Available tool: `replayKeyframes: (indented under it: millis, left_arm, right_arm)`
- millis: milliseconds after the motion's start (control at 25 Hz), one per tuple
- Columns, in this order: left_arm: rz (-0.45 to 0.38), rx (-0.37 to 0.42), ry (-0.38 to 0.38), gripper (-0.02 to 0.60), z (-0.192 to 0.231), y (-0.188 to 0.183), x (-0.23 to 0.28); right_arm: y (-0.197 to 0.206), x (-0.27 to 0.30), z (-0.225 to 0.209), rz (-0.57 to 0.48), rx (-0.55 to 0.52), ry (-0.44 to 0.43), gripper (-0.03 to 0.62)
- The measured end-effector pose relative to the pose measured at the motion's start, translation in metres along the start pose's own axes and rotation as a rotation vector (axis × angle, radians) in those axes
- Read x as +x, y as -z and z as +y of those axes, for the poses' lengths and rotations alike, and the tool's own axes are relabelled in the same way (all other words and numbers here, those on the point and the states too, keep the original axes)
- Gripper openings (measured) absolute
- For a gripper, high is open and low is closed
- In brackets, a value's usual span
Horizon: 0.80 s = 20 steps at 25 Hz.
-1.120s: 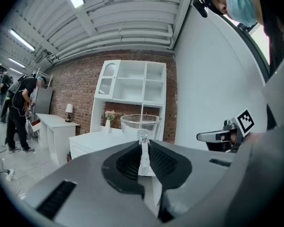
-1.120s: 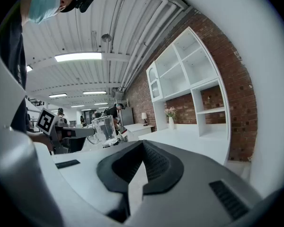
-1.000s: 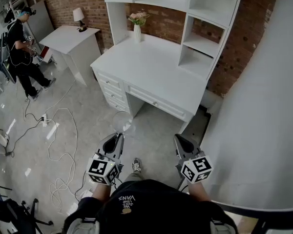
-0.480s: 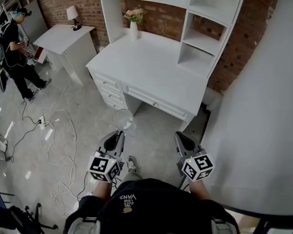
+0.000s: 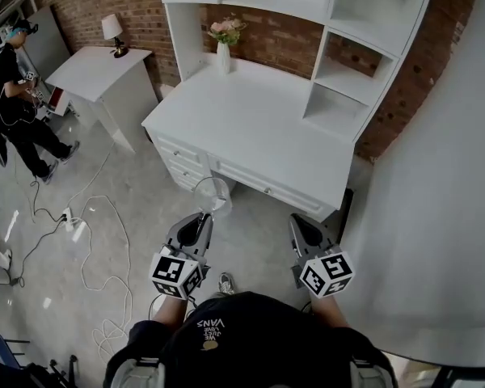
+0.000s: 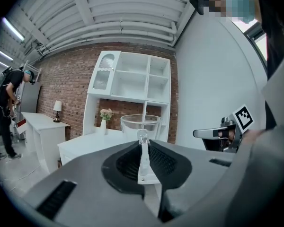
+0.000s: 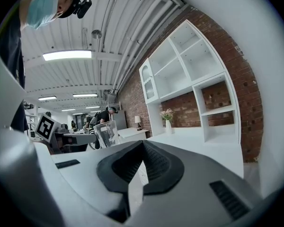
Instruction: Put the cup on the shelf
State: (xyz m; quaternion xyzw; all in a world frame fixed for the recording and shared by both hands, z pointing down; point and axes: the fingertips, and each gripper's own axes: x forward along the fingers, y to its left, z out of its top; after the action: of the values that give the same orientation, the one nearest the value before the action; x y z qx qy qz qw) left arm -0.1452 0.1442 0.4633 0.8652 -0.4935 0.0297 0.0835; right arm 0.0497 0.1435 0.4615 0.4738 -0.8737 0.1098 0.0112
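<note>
Both arms reach level and low from the person's body, side by side, above the floor (image 5: 133, 180). The left gripper (image 5: 203, 219) pinches a clear part of the cup (image 5: 212, 196), which stands upright past its tips, in the air short of the table (image 5: 250, 128). The right gripper (image 5: 296, 223) is pressed together on nothing. Only the left gripper view shows the glass caught between the jaws. Farther off, a vase (image 5: 225, 55) stands on the table under the shelf (image 5: 339, 73).

The bench (image 5: 250, 120) top is free save a vase (image 5: 224, 55) at its back left. The shelf (image 5: 343, 79) compartments at back right are open-fronted; a wall (image 5: 436, 217) closes in the right side.
</note>
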Motion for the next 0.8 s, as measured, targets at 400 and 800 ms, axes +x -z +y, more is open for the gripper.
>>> replayKeyframes:
  millis: [400,800]
  left_arm:
    - [0.019,0.035,0.072,0.032,0.081,-0.010,0.027]
    - [0.025,0.017,0.102,0.032,0.107,-0.008,0.054]
  right_arm:
    - [-0.003,0.074,0.020,-0.026,0.019,0.067,-0.005]
    - [0.007,0.105,0.011,0.002,0.044,0.094,-0.005]
